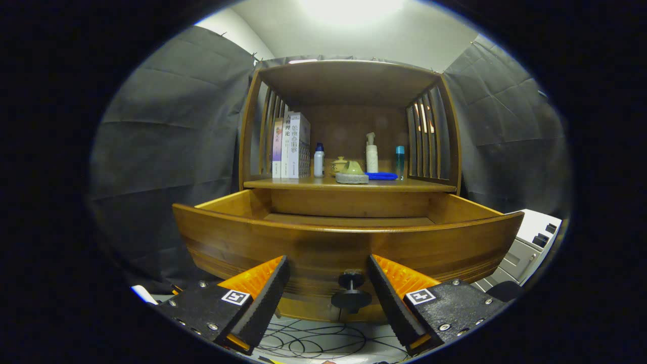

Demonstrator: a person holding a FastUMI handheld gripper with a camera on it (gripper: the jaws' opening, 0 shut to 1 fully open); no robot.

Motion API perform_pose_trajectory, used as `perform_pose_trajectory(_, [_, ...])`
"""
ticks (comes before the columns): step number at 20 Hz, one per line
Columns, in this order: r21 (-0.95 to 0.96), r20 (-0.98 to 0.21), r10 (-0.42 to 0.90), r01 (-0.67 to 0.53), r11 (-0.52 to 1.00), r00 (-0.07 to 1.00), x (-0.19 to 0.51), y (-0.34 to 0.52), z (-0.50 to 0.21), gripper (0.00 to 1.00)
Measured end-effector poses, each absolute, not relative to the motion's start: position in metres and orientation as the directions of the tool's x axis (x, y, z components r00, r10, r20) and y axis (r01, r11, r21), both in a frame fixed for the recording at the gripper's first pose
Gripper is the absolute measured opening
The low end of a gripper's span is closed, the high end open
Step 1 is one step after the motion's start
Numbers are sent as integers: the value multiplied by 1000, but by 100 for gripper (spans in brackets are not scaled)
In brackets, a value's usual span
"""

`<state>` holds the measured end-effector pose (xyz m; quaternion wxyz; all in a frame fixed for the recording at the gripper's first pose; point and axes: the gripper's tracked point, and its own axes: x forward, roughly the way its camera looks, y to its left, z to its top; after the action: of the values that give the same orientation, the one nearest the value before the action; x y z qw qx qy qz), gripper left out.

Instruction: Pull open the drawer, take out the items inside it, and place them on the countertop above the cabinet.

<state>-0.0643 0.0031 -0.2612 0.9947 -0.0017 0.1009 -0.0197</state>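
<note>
The drawer (pixel 349 242) stands open; the gripper (pixel 328 283) has its fingers apart either side of the knob (pixel 351 293), not gripping. It should rise over the front and reach in level.
</note>
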Motion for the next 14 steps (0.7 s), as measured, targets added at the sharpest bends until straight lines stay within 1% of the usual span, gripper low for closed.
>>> perform_pose_trajectory(6, [0,-208,-129,132,991,970,-61,-4,-266,94])
perform_pose_trajectory(10, [4,-209,-126,130,992,970,-57,-3,-267,95])
perform_pose_trajectory(14, [23,-227,-95,103,994,969,-48,-6,-271,95])
